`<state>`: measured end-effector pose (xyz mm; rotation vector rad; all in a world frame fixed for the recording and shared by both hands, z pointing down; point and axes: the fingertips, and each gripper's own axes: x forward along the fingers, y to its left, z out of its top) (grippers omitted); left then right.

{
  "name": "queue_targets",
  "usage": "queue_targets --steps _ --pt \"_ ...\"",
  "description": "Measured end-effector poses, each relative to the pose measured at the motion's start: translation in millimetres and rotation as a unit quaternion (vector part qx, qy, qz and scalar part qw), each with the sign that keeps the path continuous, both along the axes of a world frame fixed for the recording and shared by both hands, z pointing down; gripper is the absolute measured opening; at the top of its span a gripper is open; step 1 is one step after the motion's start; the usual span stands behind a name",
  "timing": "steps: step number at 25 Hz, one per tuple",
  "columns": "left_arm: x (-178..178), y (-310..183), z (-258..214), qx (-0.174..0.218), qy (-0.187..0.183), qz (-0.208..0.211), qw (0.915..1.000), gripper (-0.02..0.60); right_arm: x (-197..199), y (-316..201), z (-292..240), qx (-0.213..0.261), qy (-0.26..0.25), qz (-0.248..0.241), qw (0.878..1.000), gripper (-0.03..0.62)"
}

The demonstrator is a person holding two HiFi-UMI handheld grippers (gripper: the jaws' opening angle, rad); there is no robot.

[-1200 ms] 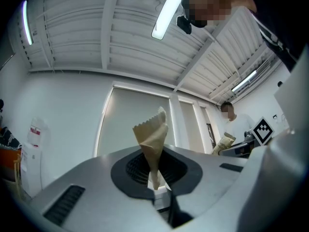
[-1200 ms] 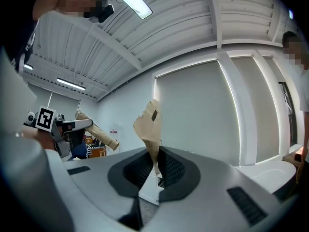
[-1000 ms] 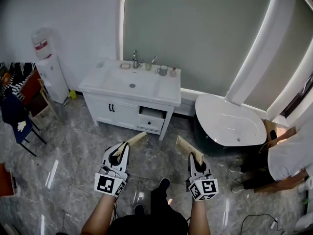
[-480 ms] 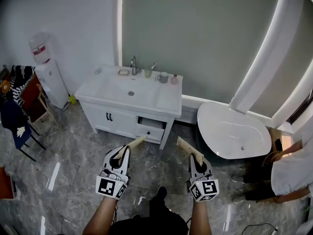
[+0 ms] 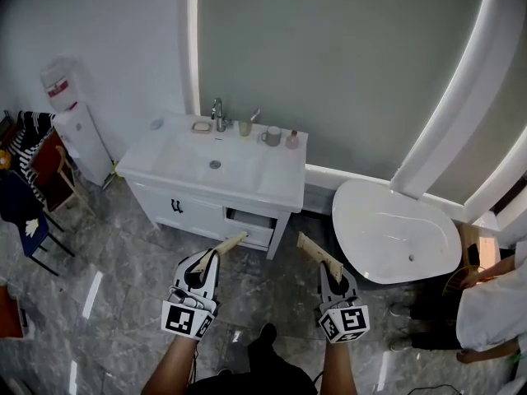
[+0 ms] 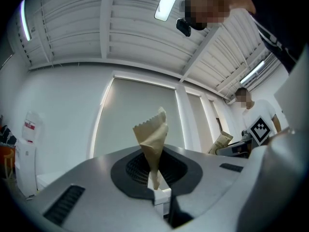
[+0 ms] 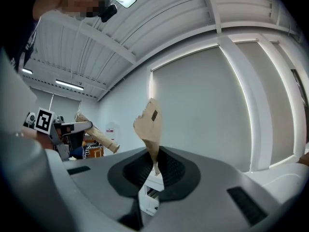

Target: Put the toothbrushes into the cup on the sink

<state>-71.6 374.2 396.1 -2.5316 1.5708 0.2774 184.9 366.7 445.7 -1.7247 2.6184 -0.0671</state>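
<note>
The left gripper (image 5: 210, 259) is clamping a paper-wrapped toothbrush (image 5: 231, 241); the right gripper (image 5: 329, 271) is pinching a second wrapped toothbrush (image 5: 316, 249); both tan, zigzag-edged packets are jutting forward; approaching calls for firm, level grips; the green cup (image 5: 245, 127) is standing at the vanity sink's (image 5: 272, 189) back edge, beside the tap (image 5: 218, 113).

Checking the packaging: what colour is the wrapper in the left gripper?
Plain tan wrapper, zigzag-cut at its end; clearest in the left gripper view.

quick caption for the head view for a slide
Left gripper and right gripper each hold a tan paper packet, facing the white sink vanity.
</note>
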Motion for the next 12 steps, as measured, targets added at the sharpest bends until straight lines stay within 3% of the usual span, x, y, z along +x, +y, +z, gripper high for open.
queue_targets --steps 12 --pt "21.8 -60.3 -0.6 -0.006 0.002 -0.013 0.9999 0.038 18.7 -63.6 -1.2 -0.006 -0.006 -0.018 1.000 0.049"
